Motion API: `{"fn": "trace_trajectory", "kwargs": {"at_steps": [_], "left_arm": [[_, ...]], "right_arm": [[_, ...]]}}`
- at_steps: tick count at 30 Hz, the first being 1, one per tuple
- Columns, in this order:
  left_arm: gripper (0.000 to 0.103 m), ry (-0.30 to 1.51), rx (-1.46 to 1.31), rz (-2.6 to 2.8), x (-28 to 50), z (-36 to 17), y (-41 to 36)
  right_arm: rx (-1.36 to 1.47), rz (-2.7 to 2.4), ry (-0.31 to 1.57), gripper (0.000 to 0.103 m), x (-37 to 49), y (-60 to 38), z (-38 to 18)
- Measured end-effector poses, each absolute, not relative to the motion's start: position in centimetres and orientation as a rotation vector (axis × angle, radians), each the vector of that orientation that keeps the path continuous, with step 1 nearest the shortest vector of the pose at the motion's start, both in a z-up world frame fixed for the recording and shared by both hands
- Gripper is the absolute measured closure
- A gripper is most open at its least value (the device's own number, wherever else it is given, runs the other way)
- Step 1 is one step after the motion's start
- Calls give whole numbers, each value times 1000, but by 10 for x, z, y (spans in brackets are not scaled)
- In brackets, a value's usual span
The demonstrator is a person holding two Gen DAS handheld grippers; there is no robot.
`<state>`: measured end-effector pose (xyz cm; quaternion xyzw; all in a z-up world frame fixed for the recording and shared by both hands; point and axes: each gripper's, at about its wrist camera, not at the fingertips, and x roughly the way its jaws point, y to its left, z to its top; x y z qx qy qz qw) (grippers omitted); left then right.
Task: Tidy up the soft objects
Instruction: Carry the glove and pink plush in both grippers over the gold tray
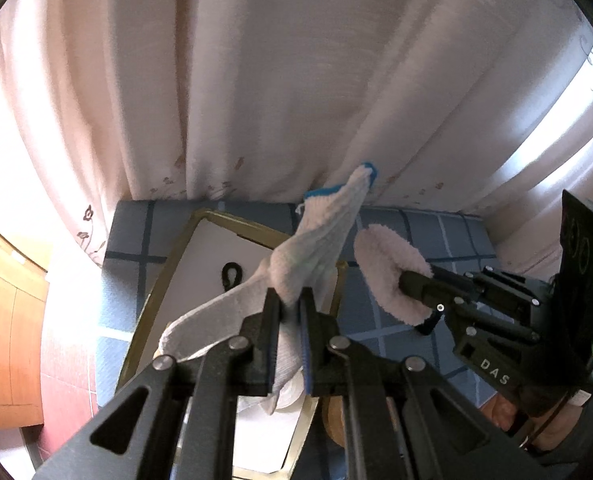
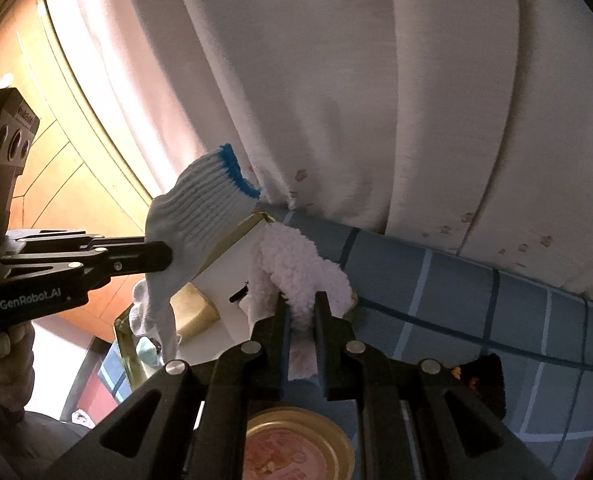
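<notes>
Glove (image 1: 316, 236) hangs pinched in the left gripper (image 1: 292, 304) above the white tray (image 1: 212, 248), long axis slanting upward, while the right gripper (image 2: 302, 312), just beside, clamps the pink cloth (image 2: 296, 264).

glove (image 1: 312, 236) palm hidden between jaws; round tin (image 2: 296, 452) cut off by frame edge

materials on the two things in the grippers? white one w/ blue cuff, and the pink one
White glove, in the left gripper: looks like knitted cotton, matte; ribbed knit rows and a blue stitched cuff edge show. Pink piece, in the right gripper: looks like fleece or terry, fuzzy and matte; curly pile all over. Fibre type can't be confirmed.
</notes>
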<state>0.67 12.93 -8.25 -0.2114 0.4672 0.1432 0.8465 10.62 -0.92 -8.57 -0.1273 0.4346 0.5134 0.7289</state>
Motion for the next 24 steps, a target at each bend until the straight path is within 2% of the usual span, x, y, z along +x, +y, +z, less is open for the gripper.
{"fn": "trace_trajectory", "kwargs": {"at_steps": [24], "left_arm": [[96,1013,-492,384,-23,-88,154]], "right_arm": [[-309,1220,980,91,86,26,-99]]}}
